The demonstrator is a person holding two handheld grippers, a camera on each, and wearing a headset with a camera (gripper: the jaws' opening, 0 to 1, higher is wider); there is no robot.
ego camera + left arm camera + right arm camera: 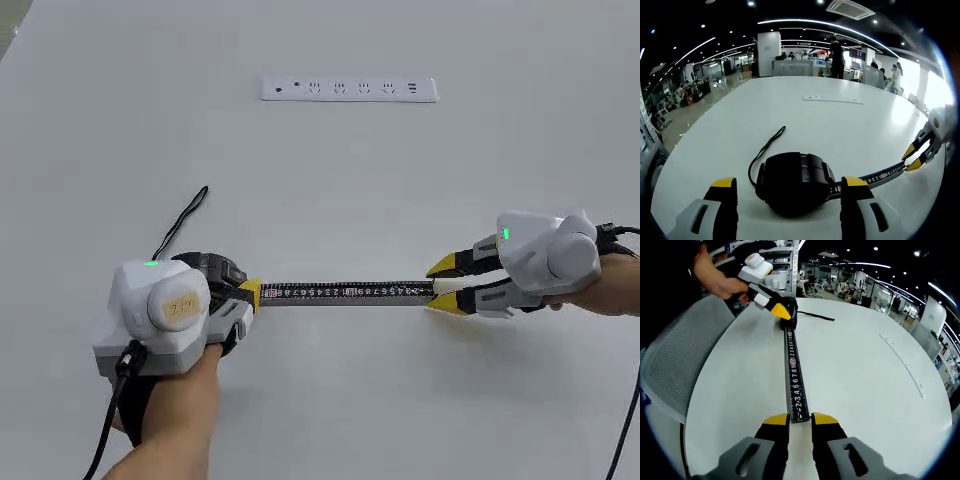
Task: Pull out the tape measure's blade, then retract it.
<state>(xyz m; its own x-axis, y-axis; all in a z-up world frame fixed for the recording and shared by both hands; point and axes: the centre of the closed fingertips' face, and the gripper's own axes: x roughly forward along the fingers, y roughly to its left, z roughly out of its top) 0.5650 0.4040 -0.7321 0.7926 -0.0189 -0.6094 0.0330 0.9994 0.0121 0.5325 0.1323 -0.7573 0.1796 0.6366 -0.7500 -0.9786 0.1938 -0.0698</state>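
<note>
well, the tape measure is part drawn. its black case (795, 187) sits flat on the white surface (400, 400) at lower centre of the left gripper view, and the blade (792, 370) runs from the case's mouth straight down the middle of the right gripper view, numbers up.

the right gripper (800, 419) is clenched on the blade's free end at the bottom of that view, its two yellow tips close together with the tip of the blade between them. the left gripper (788, 181) looks released: its jaws stand apart on either side of the case. a strip of bare surface shows between the case and the jaw at lower left. the jaw at lower right sits against the case beside the mouth.

i judge the blade to be thin sprung steel, light and stiff along its length but quick to kink if twisted or bent sideways. its painted faces are probably slick, so the end hook is the safest place to pinch it. the spring will likely tug it back toward the case, so the end wants easing in rather than letting go. the case looks chunky and the heavier part, and is best braced across its broad sides. its thin wrist strap (767, 147) trails loose toward the upper left and gives no useful hold. a white power strip (350, 89) lies well apart at the top of the head view.
</note>
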